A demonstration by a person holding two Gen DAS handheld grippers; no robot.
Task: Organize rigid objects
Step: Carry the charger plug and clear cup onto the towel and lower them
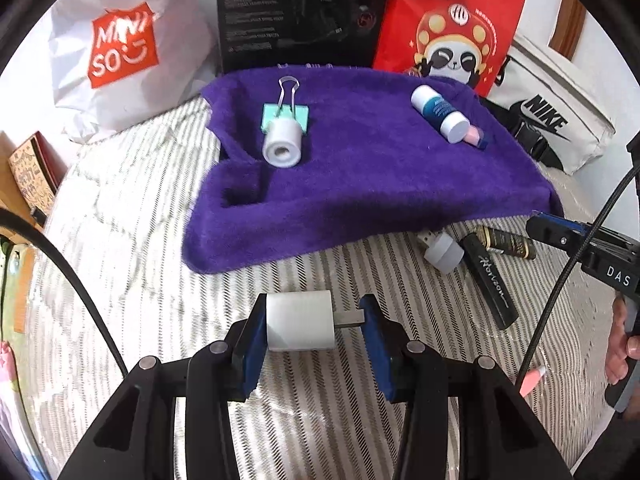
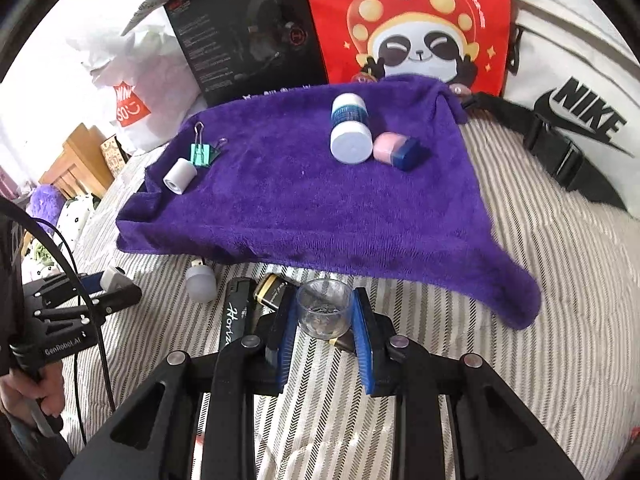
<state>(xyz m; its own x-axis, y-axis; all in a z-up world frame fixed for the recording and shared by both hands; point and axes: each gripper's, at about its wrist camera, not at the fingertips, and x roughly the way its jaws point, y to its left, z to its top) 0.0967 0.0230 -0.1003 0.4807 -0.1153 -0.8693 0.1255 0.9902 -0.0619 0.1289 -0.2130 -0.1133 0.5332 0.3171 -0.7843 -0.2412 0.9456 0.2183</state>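
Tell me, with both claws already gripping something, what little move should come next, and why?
Probably carry the white plug in the left gripper forward onto the purple towel, where the sorted things lie. It is already clamped and clear of the bed, while the right gripper holds its clear cup over the clutter.

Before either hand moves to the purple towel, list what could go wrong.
1. The left gripper holds the white plug end to end, one pad on its metal tip; it could pivot out.
2. The right gripper squeezes a small clear cup; smooth walls may slip or crack.
3. The purple towel lies uneven, so round pieces set down could roll.
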